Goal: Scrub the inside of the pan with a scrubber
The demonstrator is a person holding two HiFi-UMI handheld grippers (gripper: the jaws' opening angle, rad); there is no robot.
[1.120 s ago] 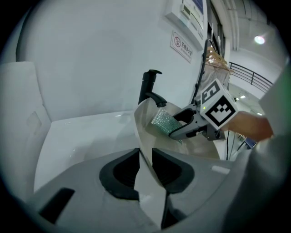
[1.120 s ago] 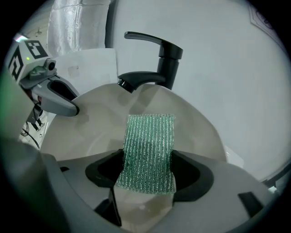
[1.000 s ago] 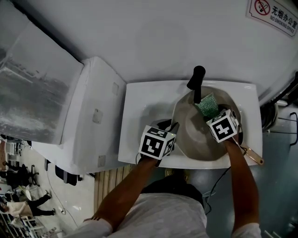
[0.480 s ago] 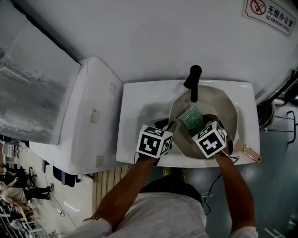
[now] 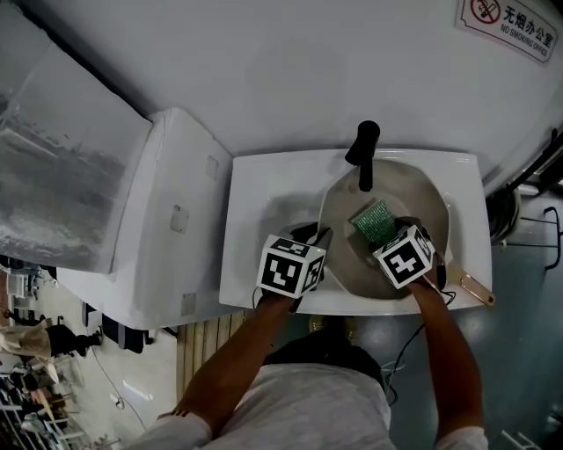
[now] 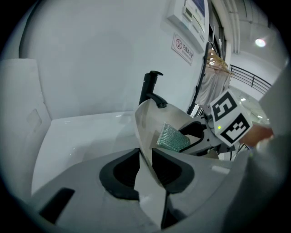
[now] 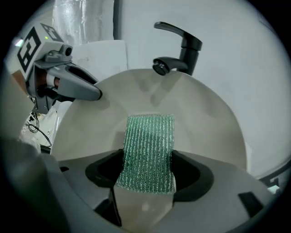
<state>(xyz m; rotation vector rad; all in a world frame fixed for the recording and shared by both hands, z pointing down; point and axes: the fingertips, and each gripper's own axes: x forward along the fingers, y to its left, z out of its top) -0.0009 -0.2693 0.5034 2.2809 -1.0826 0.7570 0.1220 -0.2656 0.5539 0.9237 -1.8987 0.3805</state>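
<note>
Nearest you, your two forearms reach forward over the near edge of the white sink [image 5: 264, 202]. Your left gripper [image 6: 145, 169] is clenched on the left rim of the pan [image 5: 420, 200]: the thin pale wall of the pan stands edge-on between its jaws, and both pads press on it. Your right gripper [image 7: 145, 179] is to the right of it, over the near side of the pan, and it is grasping the green scrubber [image 7: 148, 150]. The near end of the scrubber is pinched between the jaws, and the rest of it stretches away from you, over the inside of the pan. The free end seems to lie against the pan's inner face, near the middle, though contact is hard to confirm.

The pan sits in the sink basin, filling most of its right half. Its wooden handle [image 5: 475, 288] sticks out over the near right corner of the sink.

Just beyond the pan's far rim stands the black tap [image 5: 363, 151], its spout over the pan. To the left of the sink is a white appliance [image 5: 176, 220]. Farther still is the pale wall, with a no-smoking sign [image 5: 506, 25] at the far right.
</note>
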